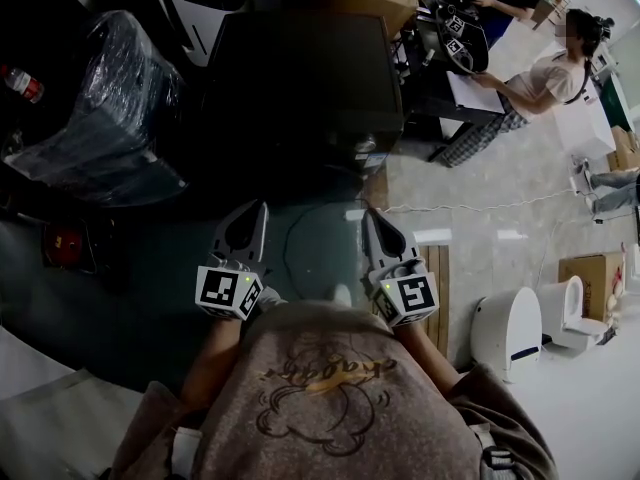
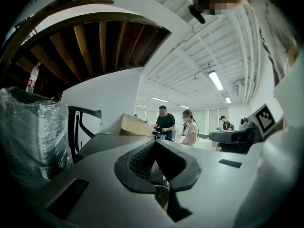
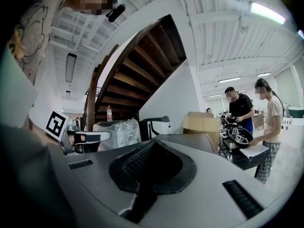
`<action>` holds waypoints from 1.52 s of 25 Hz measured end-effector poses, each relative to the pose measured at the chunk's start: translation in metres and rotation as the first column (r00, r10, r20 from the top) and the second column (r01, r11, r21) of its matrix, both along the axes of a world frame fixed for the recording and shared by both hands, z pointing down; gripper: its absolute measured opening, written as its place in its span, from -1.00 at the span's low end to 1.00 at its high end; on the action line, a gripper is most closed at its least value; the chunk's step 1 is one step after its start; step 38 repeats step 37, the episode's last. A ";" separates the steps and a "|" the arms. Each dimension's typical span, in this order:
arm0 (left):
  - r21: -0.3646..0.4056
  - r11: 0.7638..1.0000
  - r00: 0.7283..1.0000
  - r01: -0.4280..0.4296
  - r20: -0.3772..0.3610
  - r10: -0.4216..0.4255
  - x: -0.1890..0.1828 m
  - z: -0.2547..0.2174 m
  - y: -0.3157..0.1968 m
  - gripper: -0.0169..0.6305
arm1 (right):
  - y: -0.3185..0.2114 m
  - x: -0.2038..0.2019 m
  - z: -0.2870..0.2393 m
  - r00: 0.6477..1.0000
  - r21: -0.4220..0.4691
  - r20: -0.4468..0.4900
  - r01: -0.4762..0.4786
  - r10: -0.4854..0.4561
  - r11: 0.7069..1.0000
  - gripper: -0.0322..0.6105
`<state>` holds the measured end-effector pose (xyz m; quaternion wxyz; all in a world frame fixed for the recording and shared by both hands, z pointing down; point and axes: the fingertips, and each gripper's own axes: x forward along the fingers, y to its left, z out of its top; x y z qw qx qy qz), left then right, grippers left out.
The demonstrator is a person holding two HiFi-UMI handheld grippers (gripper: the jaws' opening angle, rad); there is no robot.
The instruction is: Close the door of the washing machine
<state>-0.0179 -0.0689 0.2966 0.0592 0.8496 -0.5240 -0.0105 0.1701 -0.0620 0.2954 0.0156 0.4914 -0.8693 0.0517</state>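
Washing machine point(image 1: 300, 78): dark, flat-topped box directly ahead of both grippers; no view showed its door. Left gripper point(image 1: 258, 210) and right gripper point(image 1: 370, 216) were clenched on nothing, jaws together. Only the gripper views showed the ribbed wooden staircase point(image 3: 142, 65) and ceiling lights point(image 2: 216, 80). The red label on the bottle point(image 2: 32, 77) was unreadable.

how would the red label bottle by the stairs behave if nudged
The bottle stands upright, tall and narrow, so a nudge near its top would probably tip it. Being round, it would likely roll once down. Its fill level is unclear, so weight is uncertain.
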 end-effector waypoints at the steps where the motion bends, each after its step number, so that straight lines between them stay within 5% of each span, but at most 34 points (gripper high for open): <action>1: -0.004 1.000 1.000 0.006 0.001 -0.006 -0.001 0.002 0.000 -0.95 | 0.000 0.000 0.003 1.000 -0.018 -0.004 -0.006 0.006 1.000 -0.91; 38: -0.051 0.998 0.999 0.026 -0.043 -0.028 0.014 0.009 0.015 -0.95 | 0.008 0.018 0.006 0.999 -0.016 0.014 -0.041 0.041 0.999 -0.91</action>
